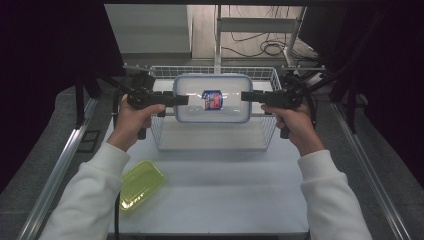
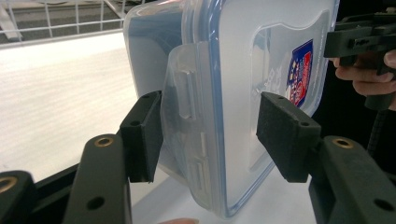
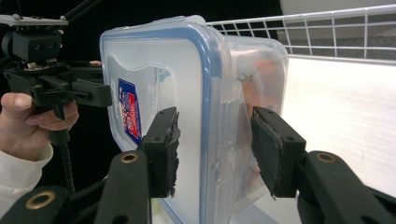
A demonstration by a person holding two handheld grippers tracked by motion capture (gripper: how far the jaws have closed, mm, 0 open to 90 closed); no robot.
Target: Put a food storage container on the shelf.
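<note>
With both grippers' fingers pinching its short ends, left [image 1: 181,100] and right [image 1: 245,96], the lidded box [image 1: 212,98] hangs above the wire basket [image 1: 215,141]; setting it down remains.

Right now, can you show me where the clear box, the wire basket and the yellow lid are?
clear lidded box [image 1: 212,114], high view, lid's front part.
wire basket [image 1: 165,134], high view, left wall.
yellow-green lid [image 1: 141,184], high view, its middle.
</note>
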